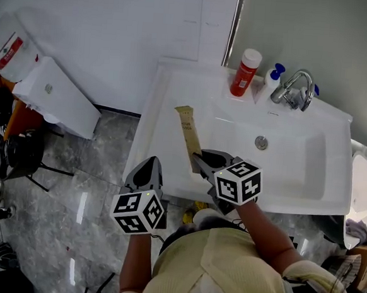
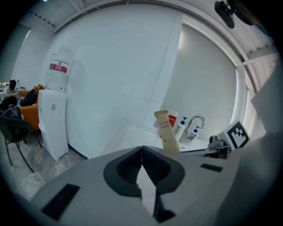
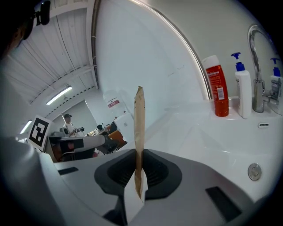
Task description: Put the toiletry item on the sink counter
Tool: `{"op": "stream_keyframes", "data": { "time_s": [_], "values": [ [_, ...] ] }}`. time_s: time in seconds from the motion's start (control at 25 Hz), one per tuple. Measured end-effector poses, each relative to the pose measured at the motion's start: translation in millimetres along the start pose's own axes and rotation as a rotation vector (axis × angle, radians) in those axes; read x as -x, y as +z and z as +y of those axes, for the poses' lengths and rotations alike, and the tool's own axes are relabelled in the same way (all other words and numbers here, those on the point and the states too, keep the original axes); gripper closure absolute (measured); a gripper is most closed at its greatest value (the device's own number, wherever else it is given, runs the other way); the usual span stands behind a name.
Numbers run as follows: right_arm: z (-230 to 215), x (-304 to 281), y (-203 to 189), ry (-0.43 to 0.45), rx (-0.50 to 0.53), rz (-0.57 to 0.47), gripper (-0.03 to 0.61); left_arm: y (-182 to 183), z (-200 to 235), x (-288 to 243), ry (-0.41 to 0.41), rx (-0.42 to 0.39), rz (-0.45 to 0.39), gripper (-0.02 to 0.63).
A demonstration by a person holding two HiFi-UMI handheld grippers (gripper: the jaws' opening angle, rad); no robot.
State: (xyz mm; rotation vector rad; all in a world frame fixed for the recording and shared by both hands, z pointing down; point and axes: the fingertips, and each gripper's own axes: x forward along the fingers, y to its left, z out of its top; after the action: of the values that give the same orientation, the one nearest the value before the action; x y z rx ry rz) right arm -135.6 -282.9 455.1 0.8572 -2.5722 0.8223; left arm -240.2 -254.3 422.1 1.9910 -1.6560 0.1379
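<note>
Bright even light, glare on floor (image 1: 80, 207); gripper views fisheye, dark corners.

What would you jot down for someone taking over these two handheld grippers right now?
Right gripper: shut on the flat tan paper toothbrush packet, held on edge above the left side of the white sink counter.
Left gripper: shut, empty, near the counter's front edge.
Red white-capped bottle stands at the back by the chrome tap.
Done: packet in grip. Left: lay it on the counter, release.
</note>
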Motion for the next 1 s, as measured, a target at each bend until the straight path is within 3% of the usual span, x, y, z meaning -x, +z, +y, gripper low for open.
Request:
{"op": "stream_keyframes", "data": {
  "time_s": [1.0],
  "values": [
    [-25.2,-61.0,-15.8,0.059,-0.034,0.129,0.515,-2.9,22.5,-52.1,0.045,0.015,0.060,0.575]
  ]
}}
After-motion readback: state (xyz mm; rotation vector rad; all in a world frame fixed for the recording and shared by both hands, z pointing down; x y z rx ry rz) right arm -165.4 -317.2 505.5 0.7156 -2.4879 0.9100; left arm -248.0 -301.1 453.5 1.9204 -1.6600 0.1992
